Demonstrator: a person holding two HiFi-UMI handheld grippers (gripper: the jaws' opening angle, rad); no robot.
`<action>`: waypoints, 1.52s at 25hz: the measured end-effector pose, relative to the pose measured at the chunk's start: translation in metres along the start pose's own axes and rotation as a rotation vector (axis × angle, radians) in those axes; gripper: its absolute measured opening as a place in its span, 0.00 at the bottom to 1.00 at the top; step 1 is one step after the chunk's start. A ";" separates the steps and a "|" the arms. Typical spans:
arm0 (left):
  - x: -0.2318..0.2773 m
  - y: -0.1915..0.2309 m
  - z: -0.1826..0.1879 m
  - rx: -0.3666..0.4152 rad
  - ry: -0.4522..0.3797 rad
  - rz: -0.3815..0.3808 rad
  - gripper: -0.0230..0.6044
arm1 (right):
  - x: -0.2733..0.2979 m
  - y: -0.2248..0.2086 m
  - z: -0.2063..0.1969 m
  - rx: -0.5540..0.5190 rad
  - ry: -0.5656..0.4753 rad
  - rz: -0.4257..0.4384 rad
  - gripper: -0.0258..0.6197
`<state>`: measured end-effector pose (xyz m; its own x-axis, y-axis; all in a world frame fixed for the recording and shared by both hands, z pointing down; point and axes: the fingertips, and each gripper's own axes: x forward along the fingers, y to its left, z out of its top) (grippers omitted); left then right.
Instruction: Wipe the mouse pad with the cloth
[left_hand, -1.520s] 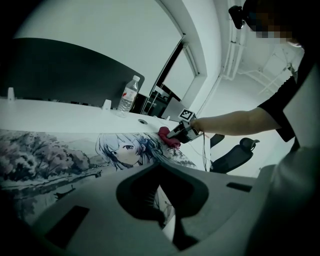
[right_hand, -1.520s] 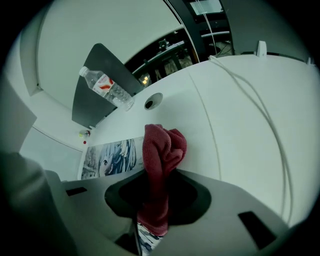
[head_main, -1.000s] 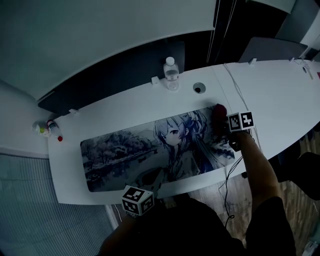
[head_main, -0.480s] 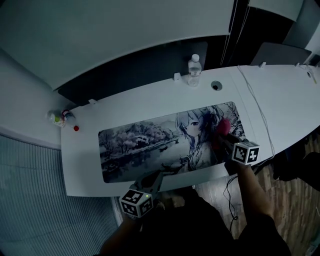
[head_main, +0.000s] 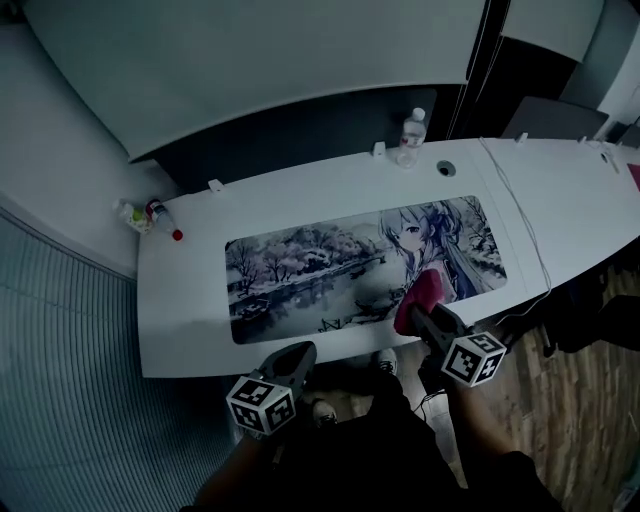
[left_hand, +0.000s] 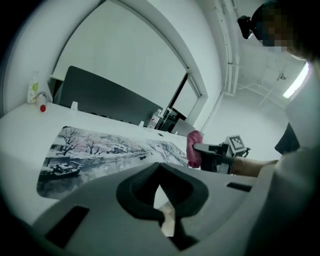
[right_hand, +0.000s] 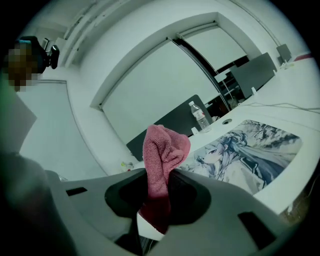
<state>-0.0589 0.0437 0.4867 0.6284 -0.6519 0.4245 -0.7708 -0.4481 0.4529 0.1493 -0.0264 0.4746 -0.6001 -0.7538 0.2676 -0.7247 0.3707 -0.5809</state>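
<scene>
A long mouse pad (head_main: 330, 270) printed with a snowy landscape and an anime girl lies flat on the white desk (head_main: 185, 330). My right gripper (head_main: 420, 318) is shut on a bunched red cloth (head_main: 414, 298), which sits over the pad's near edge, below the girl. In the right gripper view the cloth (right_hand: 162, 150) sticks up between the jaws, with the pad (right_hand: 250, 150) beyond it. My left gripper (head_main: 297, 353) hovers off the desk's front edge, shut with nothing in it. The left gripper view shows the pad (left_hand: 100, 147) and the cloth (left_hand: 194, 148) at right.
A water bottle (head_main: 411, 137) and a round cable hole (head_main: 446, 168) sit at the desk's far edge. Small bottles (head_main: 140, 215) stand at the far left corner. A thin cable (head_main: 520, 230) crosses the desk right of the pad. A dark partition (head_main: 300, 135) backs the desk.
My right gripper has drawn the cloth from the pad's far right corner down across the girl to the near edge. The left gripper has stayed by the desk's front edge.
</scene>
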 end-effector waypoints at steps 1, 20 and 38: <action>-0.010 0.001 -0.002 -0.004 -0.011 -0.005 0.05 | -0.004 0.014 -0.009 -0.008 0.001 0.004 0.21; -0.144 -0.016 -0.049 -0.087 -0.067 -0.125 0.05 | -0.063 0.190 -0.150 -0.048 0.098 0.092 0.21; -0.150 -0.039 -0.061 -0.044 -0.050 -0.162 0.05 | -0.080 0.214 -0.167 -0.090 0.129 0.132 0.21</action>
<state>-0.1167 0.1964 0.4525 0.7369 -0.6038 0.3040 -0.6539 -0.5228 0.5468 -0.0140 0.2037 0.4572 -0.7259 -0.6219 0.2938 -0.6610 0.5126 -0.5479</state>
